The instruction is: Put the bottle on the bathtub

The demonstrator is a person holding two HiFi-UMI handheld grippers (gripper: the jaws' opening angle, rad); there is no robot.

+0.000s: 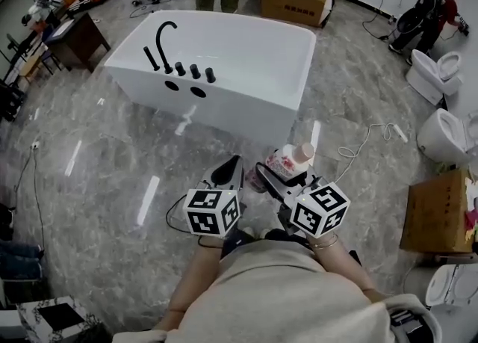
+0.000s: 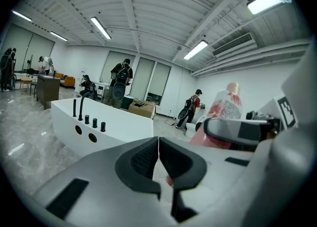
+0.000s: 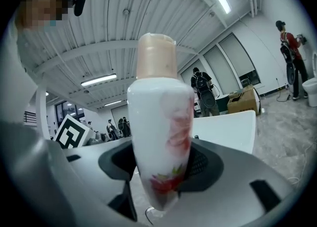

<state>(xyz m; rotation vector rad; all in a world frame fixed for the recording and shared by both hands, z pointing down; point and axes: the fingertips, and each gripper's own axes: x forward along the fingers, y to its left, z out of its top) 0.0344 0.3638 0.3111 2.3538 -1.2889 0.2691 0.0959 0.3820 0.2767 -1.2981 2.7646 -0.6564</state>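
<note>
Bottle (image 3: 158,122) clamped in right gripper (image 1: 278,178) jaws; left gripper (image 1: 233,170) jaws together, empty; bathtub (image 1: 246,57) ahead.

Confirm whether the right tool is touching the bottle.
Touching. The right gripper view shows the bottle clamped by the right tool, whose dark jaw surfaces press against both of its sides with no gap.

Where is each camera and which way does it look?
Head view: on the person's head, looking down at white bathtub, left gripper, right gripper, own forearms.
Left gripper view: on that gripper, along its shut jaws toward the bathtub.
Right gripper view: on that gripper, at the white flowered bottle it grips.
Shared: all show bathtub and bottle.
</note>
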